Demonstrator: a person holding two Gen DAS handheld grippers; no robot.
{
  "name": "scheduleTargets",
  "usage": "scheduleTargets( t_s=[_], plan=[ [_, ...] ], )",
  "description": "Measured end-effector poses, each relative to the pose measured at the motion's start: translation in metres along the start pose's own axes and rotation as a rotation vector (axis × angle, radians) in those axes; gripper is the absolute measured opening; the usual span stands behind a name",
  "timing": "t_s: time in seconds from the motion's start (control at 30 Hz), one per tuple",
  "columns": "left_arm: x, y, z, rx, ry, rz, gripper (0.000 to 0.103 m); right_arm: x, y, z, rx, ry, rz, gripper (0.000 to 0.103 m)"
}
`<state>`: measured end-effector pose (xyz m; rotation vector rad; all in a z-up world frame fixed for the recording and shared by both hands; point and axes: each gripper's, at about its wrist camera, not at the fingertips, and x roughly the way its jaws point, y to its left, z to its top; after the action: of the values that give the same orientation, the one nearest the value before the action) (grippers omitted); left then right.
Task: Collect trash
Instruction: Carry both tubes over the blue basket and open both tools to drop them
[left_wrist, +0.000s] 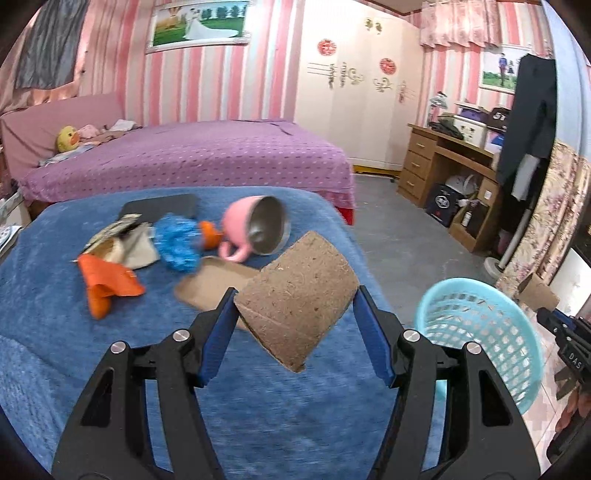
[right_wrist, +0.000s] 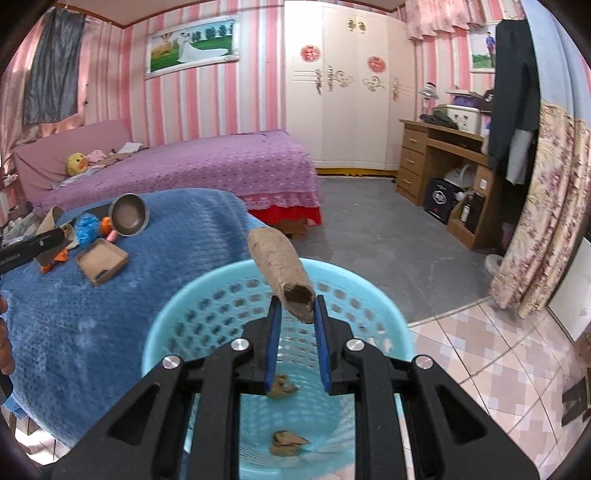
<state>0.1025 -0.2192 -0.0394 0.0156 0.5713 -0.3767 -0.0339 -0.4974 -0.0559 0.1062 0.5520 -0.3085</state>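
Observation:
My left gripper (left_wrist: 295, 295) is shut on a wide brown cardboard tube (left_wrist: 299, 291) and holds it above the blue blanket (left_wrist: 110, 350). My right gripper (right_wrist: 297, 302) is shut on a narrower brown cardboard tube (right_wrist: 279, 264) and holds it over the light-blue plastic basket (right_wrist: 184, 314), which has two brown scraps (right_wrist: 286, 441) in its bottom. The basket also shows at the right of the left wrist view (left_wrist: 480, 332). More trash lies on the blanket: an orange wrapper (left_wrist: 105, 284), a flat cardboard tray (left_wrist: 212, 284), crumpled paper (left_wrist: 129, 247).
A pink mug (left_wrist: 255, 229) lies on its side beside a blue scrubber (left_wrist: 177, 242) and a dark flat case (left_wrist: 162, 206). A purple bed (left_wrist: 184, 155) stands behind. A wooden desk (left_wrist: 447, 166) and floral curtain (right_wrist: 546, 206) are at the right.

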Motion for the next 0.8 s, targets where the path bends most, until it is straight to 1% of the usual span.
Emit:
scheduleTargets(
  t_s=[0.13, 0.3, 0.47, 0.6, 0.67, 0.77, 0.8],
  plan=[
    [0.008, -0.029, -0.006, 0.031, 0.003, -0.034, 0.062, -0.001, -0.015, -0.005, 0.01, 0.006, -0.034, 0.018],
    [0.025, -0.059, -0.017, 0.027, 0.043, -0.105, 0.062, 0.002, -0.025, -0.01, 0.013, 0.016, -0.058, 0.018],
    [0.042, -0.093, -0.027, 0.078, 0.07, -0.131, 0.062, 0.004, -0.034, -0.011, 0.023, 0.022, -0.072, 0.018],
    [0.054, -0.115, -0.027, 0.099, 0.08, -0.156, 0.062, 0.005, -0.041, -0.012, 0.033, 0.023, -0.079, 0.018],
    [0.058, -0.124, -0.027, 0.11, 0.084, -0.166, 0.063, 0.006, -0.044, -0.013, 0.041, 0.024, -0.082, 0.018],
    [0.064, -0.136, -0.026, 0.126, 0.111, -0.201, 0.068, 0.007, -0.047, -0.013, 0.046, 0.027, -0.085, 0.018],
    [0.064, -0.138, -0.025, 0.133, 0.116, -0.214, 0.073, 0.007, -0.049, -0.014, 0.046, 0.027, -0.086, 0.018]
  ],
)
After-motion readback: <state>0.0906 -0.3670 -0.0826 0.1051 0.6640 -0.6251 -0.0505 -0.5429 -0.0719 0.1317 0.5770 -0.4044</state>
